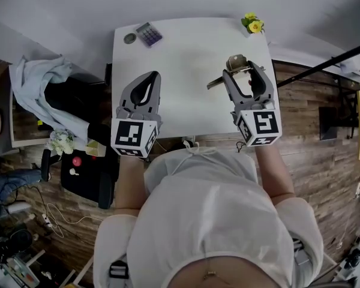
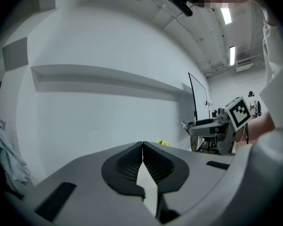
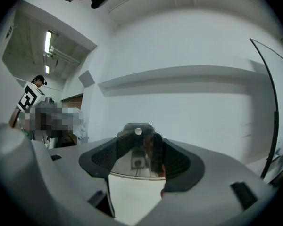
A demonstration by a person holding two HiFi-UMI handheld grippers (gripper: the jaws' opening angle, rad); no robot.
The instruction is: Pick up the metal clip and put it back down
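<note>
The metal clip [image 1: 235,64] is a shiny spring clamp with a long handle pointing left, and my right gripper [image 1: 243,72] is shut on it over the right side of the white table [image 1: 186,101]. In the right gripper view the clip [image 3: 138,147] fills the gap between the dark ribbed pads [image 3: 179,161], its holed tab sticking out past the tips of the right gripper [image 3: 139,149]. My left gripper [image 1: 150,78] hovers over the table's left half, shut and holding nothing. Its pads meet along a thin line in the left gripper view [image 2: 142,147], which also shows the right gripper [image 2: 212,126] at the side.
A calculator [image 1: 149,33] and a small round object [image 1: 129,38] lie at the table's far left corner. Yellow flowers [image 1: 252,23] stand at the far right corner. A chair draped with pale cloth [image 1: 39,80] stands left of the table. A white wall rises beyond the table.
</note>
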